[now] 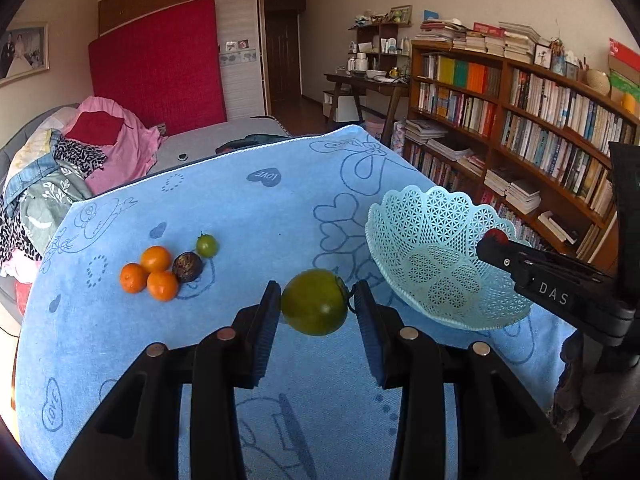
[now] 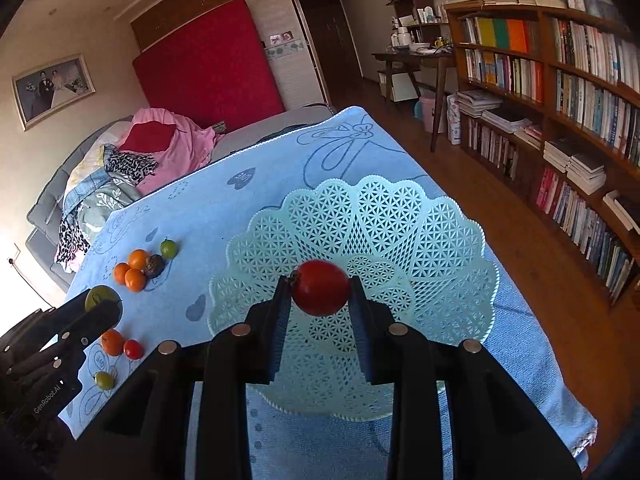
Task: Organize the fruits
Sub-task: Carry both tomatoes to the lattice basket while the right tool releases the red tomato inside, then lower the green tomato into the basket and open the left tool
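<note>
My left gripper (image 1: 316, 304) is shut on a green tomato (image 1: 314, 302) and holds it above the blue cloth, left of the pale green lattice basket (image 1: 432, 236). My right gripper (image 2: 320, 292) is shut on a red tomato (image 2: 321, 287) and holds it over the basket (image 2: 400, 220), which holds nothing else. Three oranges (image 1: 152, 274), a dark brown fruit (image 1: 187, 267) and a small green tomato (image 1: 207, 245) lie together on the cloth at the left. The right wrist view also shows an orange (image 2: 112, 342), a small red tomato (image 2: 133, 349) and a small green tomato (image 2: 104, 380) nearer the front left.
The blue towel (image 1: 248, 216) covers the table; its right edge (image 2: 540, 320) drops to a wooden floor. A bookshelf (image 1: 520, 120) stands at the right. A bed with piled clothes (image 1: 80, 152) lies behind the table at the left.
</note>
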`<control>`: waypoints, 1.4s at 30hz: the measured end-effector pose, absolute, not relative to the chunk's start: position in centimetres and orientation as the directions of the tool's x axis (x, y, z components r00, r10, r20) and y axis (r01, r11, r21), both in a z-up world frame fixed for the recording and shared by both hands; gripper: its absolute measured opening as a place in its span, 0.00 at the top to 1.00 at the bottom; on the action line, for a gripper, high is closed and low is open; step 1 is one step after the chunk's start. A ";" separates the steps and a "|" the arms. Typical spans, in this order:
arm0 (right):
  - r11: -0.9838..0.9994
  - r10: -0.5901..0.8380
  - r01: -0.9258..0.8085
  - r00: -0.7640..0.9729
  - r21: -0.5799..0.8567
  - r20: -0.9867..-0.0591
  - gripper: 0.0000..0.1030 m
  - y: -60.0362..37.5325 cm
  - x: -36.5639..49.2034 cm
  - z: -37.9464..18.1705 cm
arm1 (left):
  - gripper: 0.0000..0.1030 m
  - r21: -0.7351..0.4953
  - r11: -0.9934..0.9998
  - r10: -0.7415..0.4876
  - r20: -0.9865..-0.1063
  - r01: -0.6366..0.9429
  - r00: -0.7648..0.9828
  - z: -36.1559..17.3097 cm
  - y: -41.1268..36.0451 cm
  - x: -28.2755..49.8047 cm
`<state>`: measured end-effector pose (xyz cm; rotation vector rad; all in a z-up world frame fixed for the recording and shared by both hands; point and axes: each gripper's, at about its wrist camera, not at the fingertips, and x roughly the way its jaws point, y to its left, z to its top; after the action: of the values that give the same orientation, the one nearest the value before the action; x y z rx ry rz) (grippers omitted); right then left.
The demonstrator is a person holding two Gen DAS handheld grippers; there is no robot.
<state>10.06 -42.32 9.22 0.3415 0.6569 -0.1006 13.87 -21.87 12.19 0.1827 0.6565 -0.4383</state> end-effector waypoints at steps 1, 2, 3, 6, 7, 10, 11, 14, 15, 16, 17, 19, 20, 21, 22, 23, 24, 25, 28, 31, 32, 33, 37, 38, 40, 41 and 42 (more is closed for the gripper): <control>0.938 0.013 0.204 0.787 0.280 -0.617 0.71 -42.6 10.3 9.1 | 0.62 0.027 0.887 -0.344 -0.625 0.460 0.700 12.3 -22.6 14.2; 0.936 0.013 0.209 0.785 0.284 -0.620 0.71 -42.9 10.3 8.9 | 0.62 0.029 0.882 -0.350 -0.626 0.470 0.696 12.3 -23.2 14.5; 0.933 0.014 0.214 0.782 0.290 -0.623 0.71 -43.1 10.5 8.8 | 0.62 0.029 0.878 -0.356 -0.628 0.478 0.692 12.3 -23.8 14.7; 0.921 0.018 0.232 0.777 0.312 -0.629 0.70 -43.9 10.6 8.6 | 0.62 0.021 0.866 -0.374 -0.638 0.500 0.673 12.3 -25.2 15.4; 0.917 0.020 0.236 0.777 0.321 -0.629 0.67 -44.2 10.5 8.6 | 0.62 0.021 0.863 -0.379 -0.635 0.506 0.673 12.3 -25.6 15.5; 0.907 0.009 0.252 0.791 0.338 -0.612 0.45 -45.0 10.0 9.1 | 0.62 0.025 0.850 -0.397 -0.626 0.525 0.671 12.6 -26.4 15.5; 0.905 0.003 0.256 0.796 0.340 -0.606 0.43 -45.1 9.9 9.3 | 0.62 0.024 0.846 -0.403 -0.625 0.533 0.668 12.6 -26.8 15.5; 0.897 -0.014 0.272 0.805 0.348 -0.594 0.43 -45.7 9.5 9.7 | 0.62 0.025 0.837 -0.411 -0.630 0.547 0.659 12.6 -27.7 15.9; 0.895 -0.021 0.279 0.806 0.348 -0.592 0.43 -45.9 9.4 9.7 | 0.62 0.023 0.836 -0.413 -0.632 0.548 0.656 12.5 -27.7 16.0; 0.892 -0.028 0.286 0.807 0.349 -0.590 0.43 -46.1 9.2 9.8 | 0.62 0.020 0.838 -0.411 -0.635 0.546 0.654 12.5 -27.6 16.1; 0.890 -0.033 0.291 0.808 0.350 -0.589 0.43 -46.3 9.2 9.8 | 0.61 0.015 0.842 -0.407 -0.639 0.540 0.653 12.4 -27.5 16.4; 0.886 -0.036 0.299 0.807 0.355 -0.589 0.43 -46.6 9.1 9.7 | 0.53 -0.007 0.854 -0.401 -0.646 0.521 0.650 12.3 -26.8 16.7; 0.884 -0.036 0.301 0.806 0.358 -0.591 0.43 -46.7 9.1 9.6 | 0.45 -0.014 0.862 -0.395 -0.647 0.507 0.653 12.1 -26.2 16.9; 0.882 -0.035 0.304 0.805 0.361 -0.592 0.43 -46.9 9.2 9.6 | 0.41 -0.018 0.869 -0.385 -0.651 0.495 0.653 11.9 -25.3 16.8; 0.880 -0.035 0.306 0.804 0.364 -0.593 0.43 -46.9 9.2 9.5 | 0.39 -0.026 0.875 -0.377 -0.661 0.483 0.648 11.6 -24.5 16.8; 0.878 -0.034 0.307 0.805 0.366 -0.593 0.43 -47.0 9.1 9.4 | 0.37 -0.043 0.881 -0.373 -0.675 0.471 0.636 11.3 -23.5 16.5; 0.877 -0.035 0.308 0.805 0.368 -0.593 0.43 -47.0 9.2 9.4 | 0.33 -0.067 0.884 -0.376 -0.689 0.462 0.620 10.9 -22.4 16.1; 0.876 -0.035 0.310 0.805 0.369 -0.592 0.43 -47.1 9.1 9.4 | 0.31 -0.081 0.887 -0.376 -0.700 0.455 0.607 10.4 -21.2 15.4; 0.872 -0.036 0.314 0.805 0.375 -0.592 0.43 -47.3 9.1 9.2 | 0.30 -0.071 0.871 -0.364 -0.757 0.486 0.543 8.3 -19.1 12.6; 0.870 -0.037 0.317 0.806 0.377 -0.591 0.43 -47.4 9.1 9.1 | 0.30 -0.105 0.842 -0.374 -0.820 0.529 0.434 6.2 -17.3 10.0; 0.871 -0.036 0.315 0.806 0.377 -0.590 0.43 -47.4 9.1 9.1 | 0.30 -0.121 0.837 -0.373 -0.840 0.533 0.395 5.5 -16.8 9.5; 0.872 -0.036 0.314 0.806 0.376 -0.591 0.43 -47.3 9.2 9.1 | 0.31 -0.134 0.838 -0.368 -0.855 0.528 0.367 4.9 -16.4 9.2; 0.877 -0.028 0.305 0.803 0.370 -0.595 0.43 -46.8 9.3 8.9 | 0.36 -0.162 0.825 -0.360 -0.889 0.541 0.282 3.3 -16.3 8.2; 0.878 -0.025 0.302 0.803 0.372 -0.595 0.43 -46.7 9.3 8.9 | 0.37 -0.171 0.816 -0.360 -0.897 0.552 0.255 2.9 -16.5 7.9; 0.880 -0.025 0.300 0.805 0.369 -0.593 0.43 -46.5 9.4 9.0 | 0.37 -0.142 0.805 -0.341 -0.905 0.576 0.254 2.9 -16.7 6.9; 0.880 -0.025 0.298 0.806 0.369 -0.591 0.43 -46.4 9.3 9.0 | 0.37 -0.135 0.794 -0.340 -0.907 0.593 0.248 3.0 -16.6 6.6; 0.881 -0.023 0.295 0.807 0.370 -0.590 0.43 -46.4 9.4 9.1 | 0.37 -0.128 0.782 -0.337 -0.910 0.610 0.242 3.1 -16.6 6.1</control>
<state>9.38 -46.36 9.07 0.4684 0.6128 -0.1768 6.07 -16.57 3.13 0.2755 1.1577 -0.6587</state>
